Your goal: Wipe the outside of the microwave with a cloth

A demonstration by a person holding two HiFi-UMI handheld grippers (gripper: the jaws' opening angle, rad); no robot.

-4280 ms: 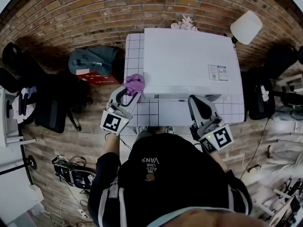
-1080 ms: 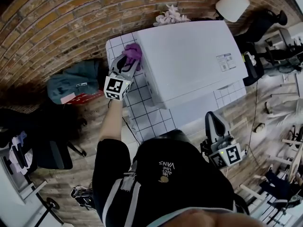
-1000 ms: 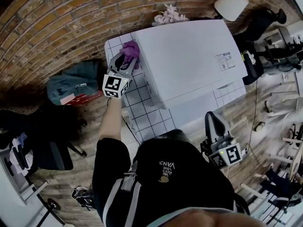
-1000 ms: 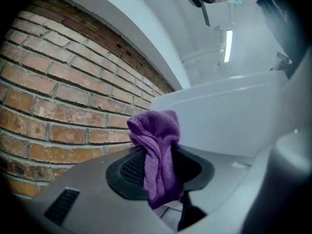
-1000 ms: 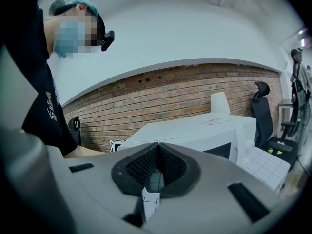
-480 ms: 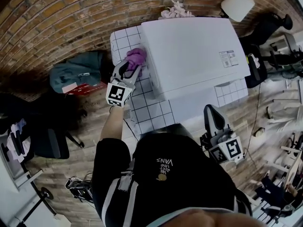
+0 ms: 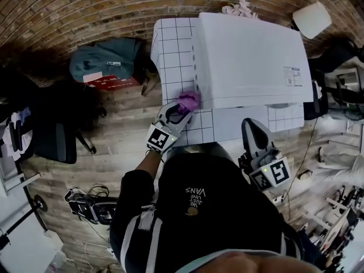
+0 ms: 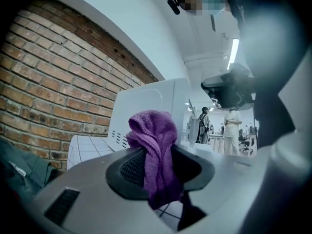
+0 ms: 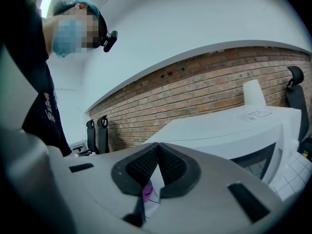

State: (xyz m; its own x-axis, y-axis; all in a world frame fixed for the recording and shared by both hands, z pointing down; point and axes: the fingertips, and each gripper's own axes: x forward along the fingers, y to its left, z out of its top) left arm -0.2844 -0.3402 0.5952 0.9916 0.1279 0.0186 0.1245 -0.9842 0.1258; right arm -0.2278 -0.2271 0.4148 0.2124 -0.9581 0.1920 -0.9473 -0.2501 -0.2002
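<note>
Brick wall is seen across 12 o'clock, with wooden floor spread below it, and the white tiled tabletop is set against the bricks. On it, toward 1 o'clock, the white microwave is parked. And there's the action: the purple cloth is pinched between the jaws of the left gripper, bunched up above the pads, and it is pressed to the microwave's left side, right at the near corner. In the left gripper view the slotted side wall is seen just behind the cloth. Over at 4 o'clock, the right gripper is held off the near edge of the tabletop, its jaws pressed together with nothing between them. A teal bag is left on the floor at 10 o'clock, and a white lamp is spotted at 2 o'clock.
</note>
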